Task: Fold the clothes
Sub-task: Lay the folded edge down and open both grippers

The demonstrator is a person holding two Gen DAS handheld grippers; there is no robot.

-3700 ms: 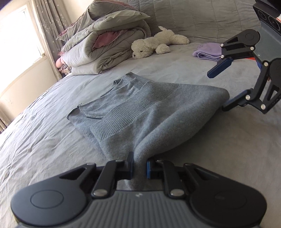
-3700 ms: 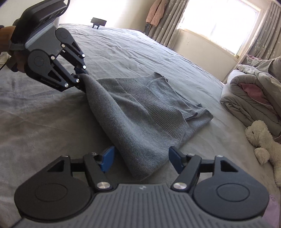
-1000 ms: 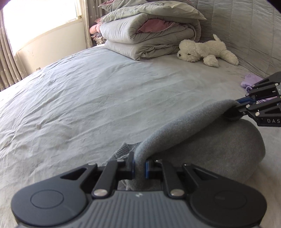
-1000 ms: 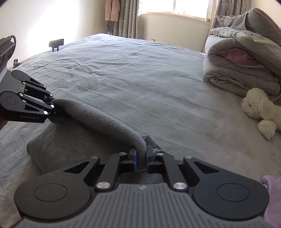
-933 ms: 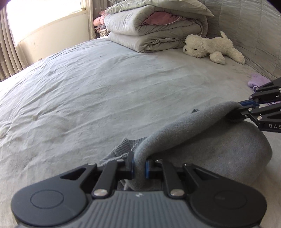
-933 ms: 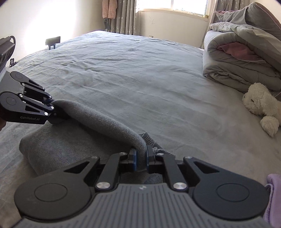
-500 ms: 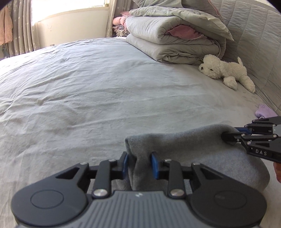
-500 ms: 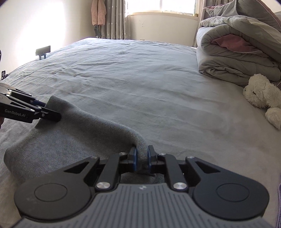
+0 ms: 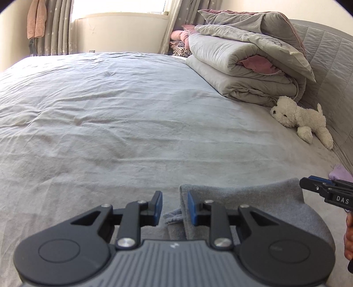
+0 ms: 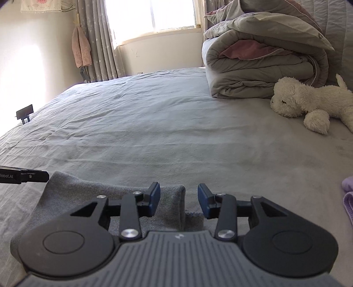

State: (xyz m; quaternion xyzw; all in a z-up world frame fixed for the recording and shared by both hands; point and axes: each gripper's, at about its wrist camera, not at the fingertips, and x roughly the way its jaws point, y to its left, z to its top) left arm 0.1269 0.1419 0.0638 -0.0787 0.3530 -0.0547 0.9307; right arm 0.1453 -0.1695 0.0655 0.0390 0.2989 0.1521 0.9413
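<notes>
1. Lying folded on the grey bed (image 9: 123,123), near its front edge: a grey sweater (image 9: 260,205), flat, with one folded corner just before each gripper.
2. Left gripper (image 9: 174,206): fingers parted. Sweater's left corner sits in the gap, against the right blue pad; left pad (image 9: 157,207) clear of the cloth. Jaws were opening earlier in the last second, then narrowed a little. No squeeze on the cloth.
3. Right gripper (image 10: 178,202): fingers parted wider, jaws just been opening. Sweater's right corner stands in the gap beside the left pad (image 10: 154,201); right pad clear, with bare sheet before it. No squeeze here either.
4. Seen from the left wrist: right gripper's black tip at the sweater's far right corner, just beside or touching, cannot tell which; a bit of a hand (image 9: 348,238) at the picture's right edge.
5. Seen from the right wrist: left gripper's tip at the sweater's far left corner.
6. Well apart, at the head of the bed: a folded duvet (image 9: 247,66) under a pillow (image 9: 275,28), a white plush dog (image 9: 302,119) beside them.
7. Near the right edge of the bed: a lilac cloth (image 10: 347,198), partly out of view.
8. Beyond the bed: curtains (image 10: 97,39), a bright window (image 10: 152,15), a pink garment (image 10: 81,50) hanging by the curtain.
</notes>
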